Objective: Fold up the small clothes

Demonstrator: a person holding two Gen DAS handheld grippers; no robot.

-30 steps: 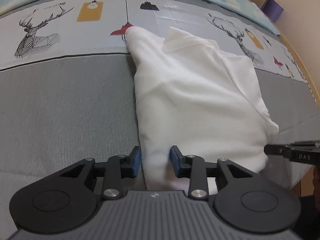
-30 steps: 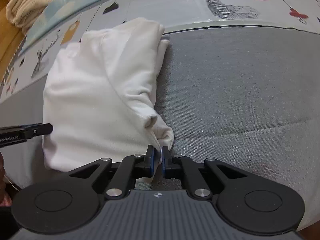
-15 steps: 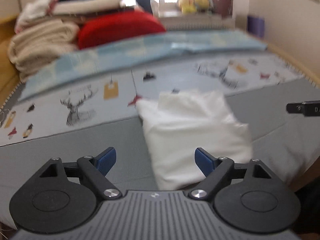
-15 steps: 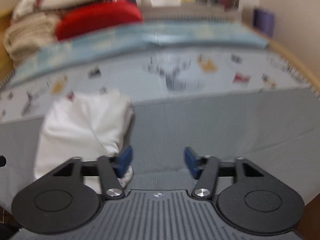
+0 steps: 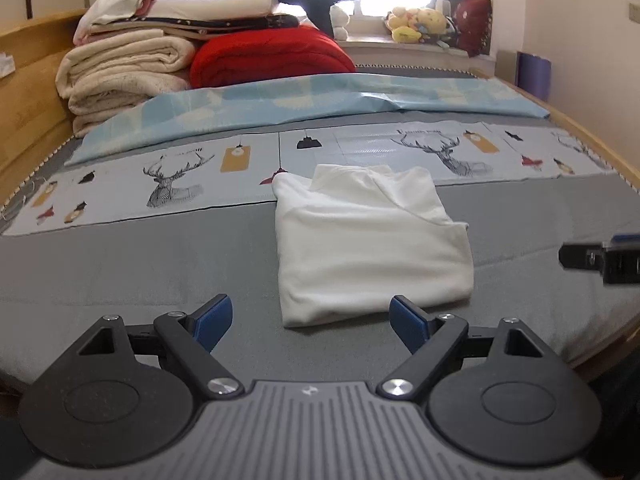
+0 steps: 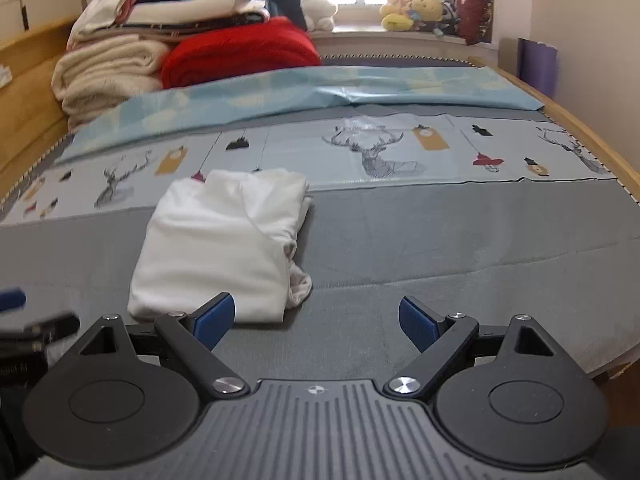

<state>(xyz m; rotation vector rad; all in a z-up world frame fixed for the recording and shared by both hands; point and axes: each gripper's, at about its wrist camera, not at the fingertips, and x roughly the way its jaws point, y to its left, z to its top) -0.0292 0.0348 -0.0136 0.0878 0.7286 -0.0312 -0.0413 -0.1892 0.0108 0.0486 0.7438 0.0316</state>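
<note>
Soft matt cotton garment (image 5: pixel 368 240) (white)

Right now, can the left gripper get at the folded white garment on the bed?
Probably yes. The left gripper is open and empty, and the white garment lies flat on the grey sheet just ahead of it, with nothing between them.

One white garment (image 5: pixel 368 240) lies folded into a compact, roughly rectangular bundle, flat on the grey bedcover (image 5: pixel 140 264). Its far edge overlaps the deer-print strip (image 5: pixel 172 184). A crumpled cuff protrudes at the near right corner (image 6: pixel 299 285).
</note>
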